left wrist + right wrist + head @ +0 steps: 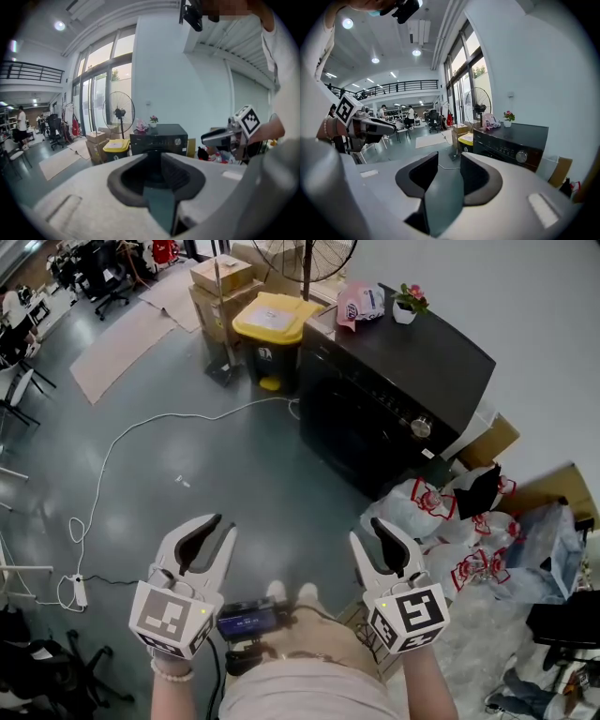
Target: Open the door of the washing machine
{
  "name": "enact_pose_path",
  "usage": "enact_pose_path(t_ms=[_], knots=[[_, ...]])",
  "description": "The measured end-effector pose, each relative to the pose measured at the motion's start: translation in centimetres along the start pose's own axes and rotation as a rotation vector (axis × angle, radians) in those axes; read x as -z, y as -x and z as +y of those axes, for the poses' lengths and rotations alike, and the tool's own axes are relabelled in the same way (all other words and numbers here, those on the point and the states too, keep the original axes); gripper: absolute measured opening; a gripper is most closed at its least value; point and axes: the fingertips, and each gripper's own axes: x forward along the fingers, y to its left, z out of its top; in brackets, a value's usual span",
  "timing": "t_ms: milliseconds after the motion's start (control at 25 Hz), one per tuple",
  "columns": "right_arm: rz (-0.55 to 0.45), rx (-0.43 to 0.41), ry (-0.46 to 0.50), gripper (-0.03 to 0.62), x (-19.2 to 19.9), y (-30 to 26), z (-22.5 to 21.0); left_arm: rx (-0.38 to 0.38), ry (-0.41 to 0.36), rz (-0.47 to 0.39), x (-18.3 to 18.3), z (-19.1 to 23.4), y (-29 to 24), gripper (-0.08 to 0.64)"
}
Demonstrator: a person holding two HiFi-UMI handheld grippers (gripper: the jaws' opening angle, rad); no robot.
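Note:
The black washing machine stands against the white wall at the upper right, its dark front door shut and a round knob on its panel. It also shows far ahead in the left gripper view and at the right of the right gripper view. My left gripper and right gripper are held side by side near my body, well short of the machine. Both stand open with nothing between their jaws.
A yellow-lidded bin and cardboard boxes sit left of the machine, with a standing fan behind. A small flower pot rests on top of it. White plastic bags pile at its right. A white cable snakes across the grey floor.

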Motion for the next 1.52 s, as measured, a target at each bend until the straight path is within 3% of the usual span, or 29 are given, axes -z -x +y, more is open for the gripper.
enact_pose_path(t_ms=[560, 1080, 1520], knots=[[-0.053, -0.027, 0.033, 0.137, -0.3, 1.1, -2.4, -0.054, 0.000, -0.042, -0.9, -2.6, -0.4, 0.074], [-0.076, -0.003, 0.045, 0.136, -0.7, 1.7, -3.4, -0.063, -0.018, -0.089, -1.7, -2.8, -1.0, 0.069], [-0.060, 0.063, 0.034, 0.136, -1.2, -0.4, -5.4, 0.007, -0.028, -0.100, -2.7, -1.0, -5.3, 0.071]])
